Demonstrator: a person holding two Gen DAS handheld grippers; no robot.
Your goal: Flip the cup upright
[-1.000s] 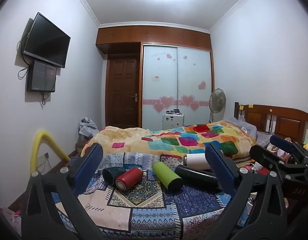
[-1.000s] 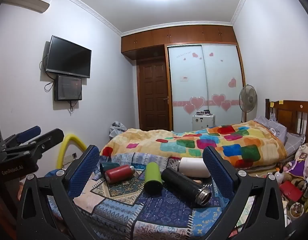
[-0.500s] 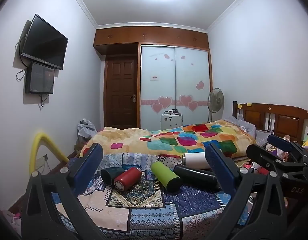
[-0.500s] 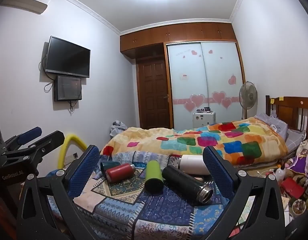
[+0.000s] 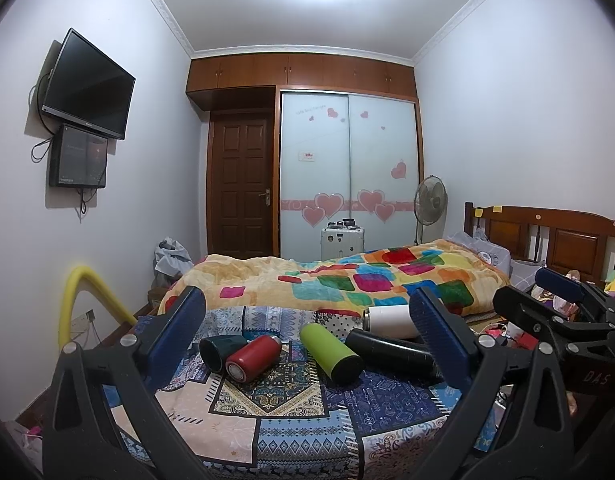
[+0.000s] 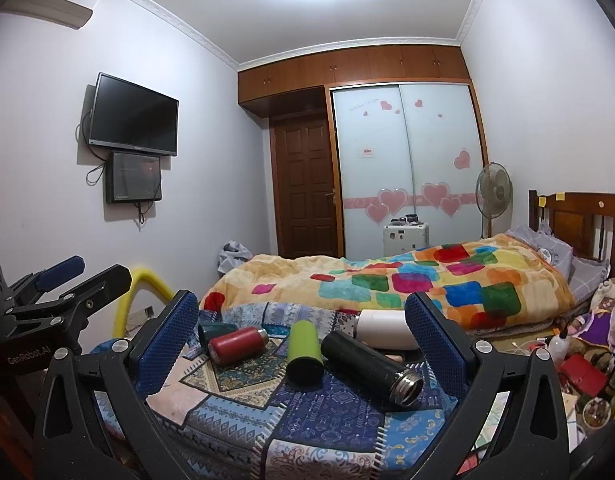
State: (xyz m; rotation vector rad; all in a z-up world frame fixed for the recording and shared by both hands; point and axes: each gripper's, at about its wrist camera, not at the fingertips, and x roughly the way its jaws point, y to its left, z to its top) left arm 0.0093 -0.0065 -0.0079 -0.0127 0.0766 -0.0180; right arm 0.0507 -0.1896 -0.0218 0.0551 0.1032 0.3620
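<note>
Bed (image 5: 387, 276) with bright quilt fills 12 to 3 o'clock. Patterned cloth (image 5: 275, 408) on the counter, its front edge at 6 o'clock bare. My left tongs (image 5: 307, 332) spread wide, gripping nothing; right tongs (image 6: 301, 330) likewise. All cups lie on their sides: black flask (image 6: 367, 364) at 5 o'clock near the cloth's right edge, white cup (image 6: 383, 328) behind it, green cup (image 5: 331, 350) center, red cup (image 5: 253, 356) touching the dark teal cup (image 5: 217, 352) at 9 o'clock.
</note>
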